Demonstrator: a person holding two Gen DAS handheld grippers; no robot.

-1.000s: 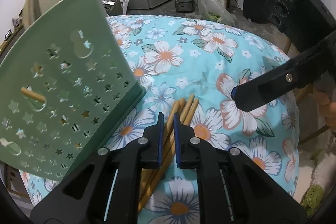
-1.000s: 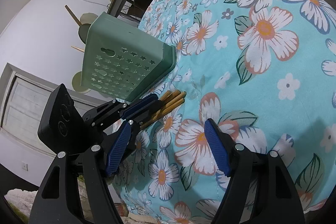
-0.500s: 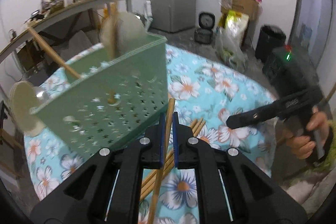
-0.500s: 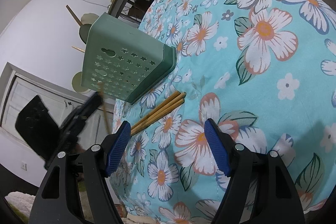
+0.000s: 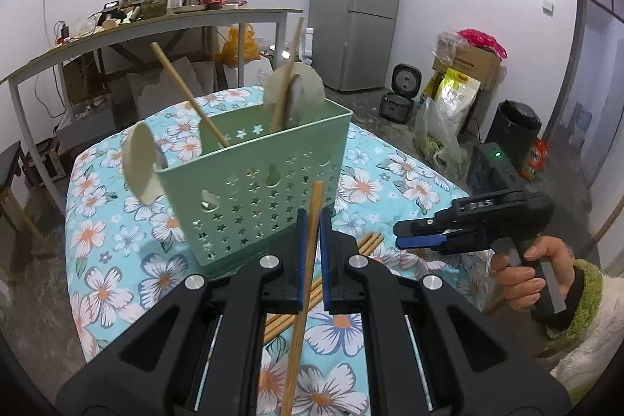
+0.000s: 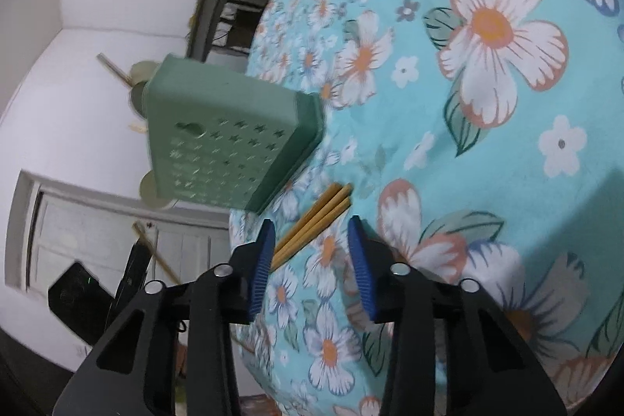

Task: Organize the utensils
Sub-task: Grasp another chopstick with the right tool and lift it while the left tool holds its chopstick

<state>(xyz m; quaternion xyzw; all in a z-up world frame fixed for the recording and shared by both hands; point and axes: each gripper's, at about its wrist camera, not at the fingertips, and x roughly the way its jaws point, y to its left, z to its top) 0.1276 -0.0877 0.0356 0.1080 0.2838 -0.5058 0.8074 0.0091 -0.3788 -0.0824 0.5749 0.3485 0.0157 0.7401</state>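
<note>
My left gripper (image 5: 311, 221) is shut on a wooden chopstick (image 5: 304, 283) and holds it upright above the table, just in front of the green perforated basket (image 5: 265, 193). The basket holds wooden spoons and sticks (image 5: 187, 96). Several more chopsticks (image 5: 370, 242) lie on the floral tablecloth behind my left fingers. My right gripper (image 6: 310, 252) is open, its tips on either side of those lying chopsticks (image 6: 316, 217), close to the basket's corner (image 6: 234, 139). The right gripper also shows in the left wrist view (image 5: 421, 236).
The round table wears a turquoise floral cloth (image 6: 487, 84). Behind it stand a long cluttered shelf table (image 5: 156, 22), a grey fridge (image 5: 358, 6), a rice cooker (image 5: 405, 80), boxes and bags (image 5: 460, 80) and a black bin (image 5: 514, 127).
My left gripper has lifted one chopstick off the pile and raised it beside the basket. My right gripper has narrowed and moved in over the remaining chopsticks.
</note>
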